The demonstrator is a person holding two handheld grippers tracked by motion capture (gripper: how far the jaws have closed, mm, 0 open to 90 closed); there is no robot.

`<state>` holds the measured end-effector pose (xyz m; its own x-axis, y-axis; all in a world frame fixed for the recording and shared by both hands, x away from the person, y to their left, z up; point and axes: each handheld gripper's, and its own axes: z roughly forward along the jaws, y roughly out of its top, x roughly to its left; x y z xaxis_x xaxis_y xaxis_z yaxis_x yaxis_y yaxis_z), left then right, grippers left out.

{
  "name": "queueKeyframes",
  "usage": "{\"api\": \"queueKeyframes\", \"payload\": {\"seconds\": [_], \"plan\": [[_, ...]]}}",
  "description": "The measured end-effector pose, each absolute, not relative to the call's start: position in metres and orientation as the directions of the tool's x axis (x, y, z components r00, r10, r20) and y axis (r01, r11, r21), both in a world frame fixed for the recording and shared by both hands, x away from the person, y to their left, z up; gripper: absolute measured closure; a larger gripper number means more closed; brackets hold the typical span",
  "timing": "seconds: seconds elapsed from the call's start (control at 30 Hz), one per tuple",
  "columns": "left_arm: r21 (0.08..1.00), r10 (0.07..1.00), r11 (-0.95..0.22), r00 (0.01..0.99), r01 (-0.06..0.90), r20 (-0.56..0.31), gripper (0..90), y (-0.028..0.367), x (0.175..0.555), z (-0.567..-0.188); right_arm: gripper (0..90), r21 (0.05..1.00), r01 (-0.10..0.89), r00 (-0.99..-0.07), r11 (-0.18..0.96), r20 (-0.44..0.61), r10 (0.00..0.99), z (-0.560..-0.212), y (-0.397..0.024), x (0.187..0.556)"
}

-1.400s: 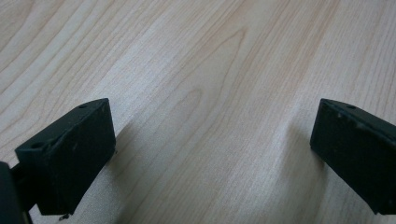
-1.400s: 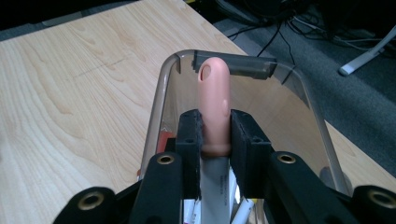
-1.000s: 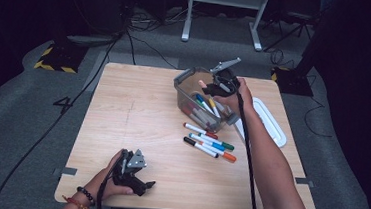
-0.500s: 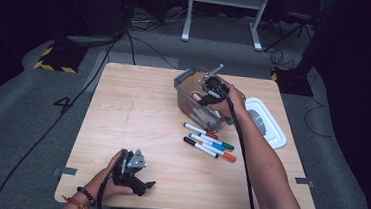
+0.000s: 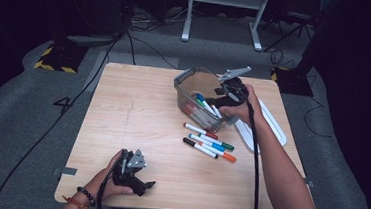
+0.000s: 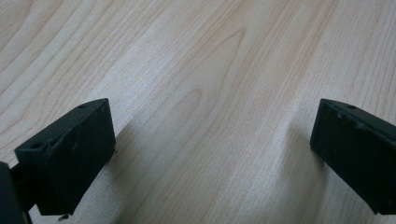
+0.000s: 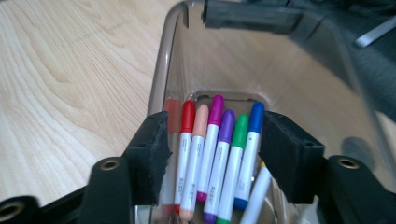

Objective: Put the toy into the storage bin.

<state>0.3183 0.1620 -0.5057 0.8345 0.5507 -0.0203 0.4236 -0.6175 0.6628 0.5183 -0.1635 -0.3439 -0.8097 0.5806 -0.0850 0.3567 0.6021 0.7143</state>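
Inside the clear bin (image 5: 193,83) your right tongs (image 7: 212,154) have just been opening, nothing gripped, over six markers (image 7: 219,154); four markers (image 5: 208,142) wait beside it on the tabletop (image 5: 137,116); left tongs (image 6: 212,140) gape idle

Red, peach, purple, green and blue markers (image 7: 219,154) lie in a clear bin (image 7: 299,70) on a pale wooden table (image 5: 138,111).
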Motion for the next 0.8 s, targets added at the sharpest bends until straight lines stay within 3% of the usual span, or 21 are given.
{"api": "queueKeyframes", "payload": {"seconds": [0.13,0.37,0.8], "plan": [[0.663,0.552,-0.617,0.834,0.424,-0.02,0.3,0.162,0.318,-0.506,34.2,0.767,0.302,-0.817,0.566,-0.098,0.568,-0.331,-0.188,0.49],[0.663,0.552,-0.617,0.834,0.424,-0.02,0.3,0.162,0.318,-0.506,32.1,0.805,0.225,-0.833,0.55,-0.134,0.537,-0.329,-0.22,0.44],[0.663,0.554,-0.616,0.833,0.425,-0.02,0.3,0.162,0.318,-0.506,37.7,0.808,0.174,-0.88,0.563,-0.129,0.457,-0.377,-0.241,0.383]]}}
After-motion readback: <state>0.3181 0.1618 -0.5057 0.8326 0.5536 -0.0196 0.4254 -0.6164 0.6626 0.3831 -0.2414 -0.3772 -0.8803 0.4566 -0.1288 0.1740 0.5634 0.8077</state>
